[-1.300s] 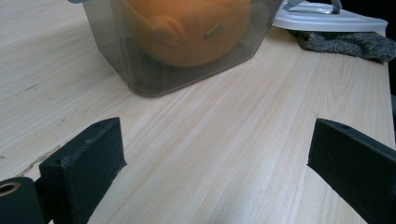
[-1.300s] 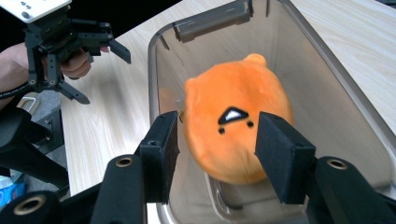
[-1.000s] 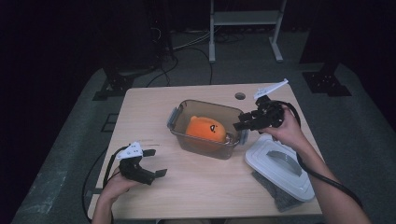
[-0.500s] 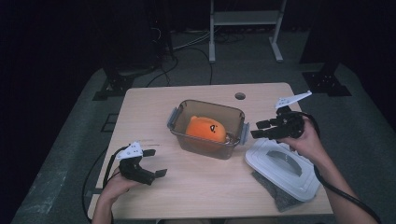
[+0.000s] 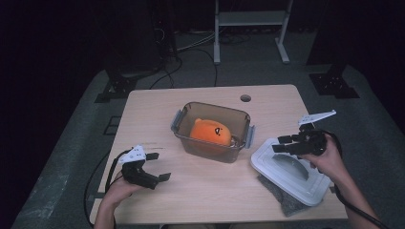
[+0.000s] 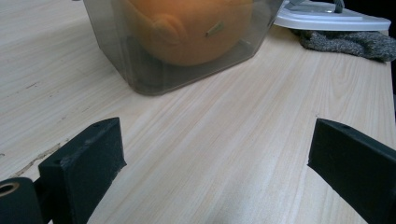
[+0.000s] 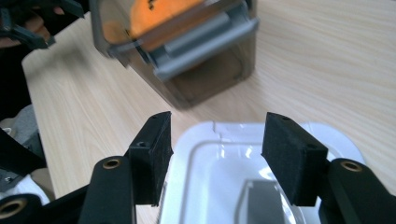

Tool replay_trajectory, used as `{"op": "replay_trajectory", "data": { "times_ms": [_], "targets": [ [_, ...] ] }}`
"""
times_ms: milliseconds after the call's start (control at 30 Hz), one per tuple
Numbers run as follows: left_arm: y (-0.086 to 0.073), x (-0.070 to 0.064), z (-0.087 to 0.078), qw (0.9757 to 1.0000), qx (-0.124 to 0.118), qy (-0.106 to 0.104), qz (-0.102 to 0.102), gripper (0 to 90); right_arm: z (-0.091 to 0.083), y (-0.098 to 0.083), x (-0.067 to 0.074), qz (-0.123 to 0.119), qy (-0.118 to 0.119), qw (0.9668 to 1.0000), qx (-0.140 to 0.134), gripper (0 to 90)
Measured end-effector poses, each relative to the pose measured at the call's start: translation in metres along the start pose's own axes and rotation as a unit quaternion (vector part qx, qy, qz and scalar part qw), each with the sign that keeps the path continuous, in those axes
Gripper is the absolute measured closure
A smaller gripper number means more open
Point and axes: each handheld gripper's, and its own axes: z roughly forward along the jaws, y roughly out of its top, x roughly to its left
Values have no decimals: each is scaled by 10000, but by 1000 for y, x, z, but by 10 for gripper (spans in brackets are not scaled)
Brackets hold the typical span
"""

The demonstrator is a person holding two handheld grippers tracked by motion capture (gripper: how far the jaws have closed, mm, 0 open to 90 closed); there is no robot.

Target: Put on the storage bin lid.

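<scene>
A clear grey-tinted container (image 5: 184,133) stands at the table's middle with an orange plush toy (image 5: 210,131) inside it. Its white lid (image 5: 286,174) lies to the right on a grey cloth (image 5: 282,200). My right gripper (image 5: 279,144) hovers low over the lid's near-left part, pointing at the container. Its jaws have just been opening and nothing is between them. In the right gripper view the gripper (image 7: 217,140) frames the lid (image 7: 219,186), with the container (image 7: 205,79) beyond. My left gripper (image 5: 161,166) rests open at the front left; in its own view the gripper (image 6: 217,154) faces the container (image 6: 140,70).
A round hole (image 5: 245,98) sits in the tabletop (image 5: 157,114) near its far edge. The lid and cloth reach close to the table's front right corner. Behind the table, a metal stand (image 5: 248,19) and cables lie on the dark floor.
My right gripper has moved from the container's right end rightward and down over the white lid. The left gripper has stayed where it was.
</scene>
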Motion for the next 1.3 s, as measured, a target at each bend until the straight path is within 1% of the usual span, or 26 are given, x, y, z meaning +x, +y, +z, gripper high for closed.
{"op": "replay_trajectory", "data": {
  "times_ms": [167, 233, 267, 367, 433, 567, 667, 700, 767, 833, 933, 967, 1033, 1100, 1133, 1200, 1267, 1300],
  "targets": [
    [0, 0, 1, 10000, 6, -3, 1, 29, -3, -15, -7, 84, -57, 9999, -34, 413],
    [0, 0, 1, 10000, 10, -6, 6, 29, -3, -17, -7, 93, -57, 9999, -45, 413],
    [0, -1, 1, 10000, 13, -4, 5, 28, -3, -23, -9, 108, -67, 9999, -60, 412],
    [0, 0, 1, 10000, 8, -3, 1, 28, -3, -30, -12, 166, -76, 9998, -86, 413],
    [0, -1, 1, 10000, 10, -7, 2, 29, -3, -32, -12, 175, -83, 9998, -96, 413],
    [0, -1, 1, 10000, 15, -12, 5, 28, -4, -42, -16, 246, -129, 9995, -169, 414],
    [1, -1, 1, 10000, 12, -13, 2, 29, -4, -46, -16, 260, -151, 9994, -160, 415],
    [1, -1, 1, 10000, 12, -11, 1, 29, -5, -52, -17, 282, -207, 9993, -138, 414],
    [1, -1, 1, 10000, 11, -9, 0, 28, -5, -54, -18, 301, -228, 9992, -145, 414],
    [1, -1, 2, 10000, 17, -17, 1, 29, -6, -62, -19, 355, -312, 9987, -177, 414],
    [1, -2, 2, 10000, 24, -16, 2, 28, -6, -67, -20, 404, -327, 9984, -216, 416],
    [1, -2, 2, 10000, 18, -32, 12, 29, -6, -70, -21, 419, -357, 9982, -256, 422],
    [2, -3, 3, 10000, 1, -42, 14, 29, -6, -71, -21, 427, -354, 9981, -272, 424],
    [2, -3, 2, 10000, -7, -52, 23, 29, -6, -75, -22, 420, -388, 9979, -313, 444],
    [2, -3, 2, 10000, -4, -55, 27, 28, -7, -75, -22, 442, -394, 9978, -300, 449],
    [2, -3, 2, 10000, 1, -48, 17, 28, -7, -78, -22, 385, -469, 9978, -281, 473],
    [2, -3, 2, 10000, 1, -46, 12, 29, -6, -78, -22, 390, -479, 9977, -281, 483],
    [2, -3, 2, 10000, -1, -42, 7, 29, -6, -80, -21, 385, -509, 9976, -273, 506]
  ]
}}
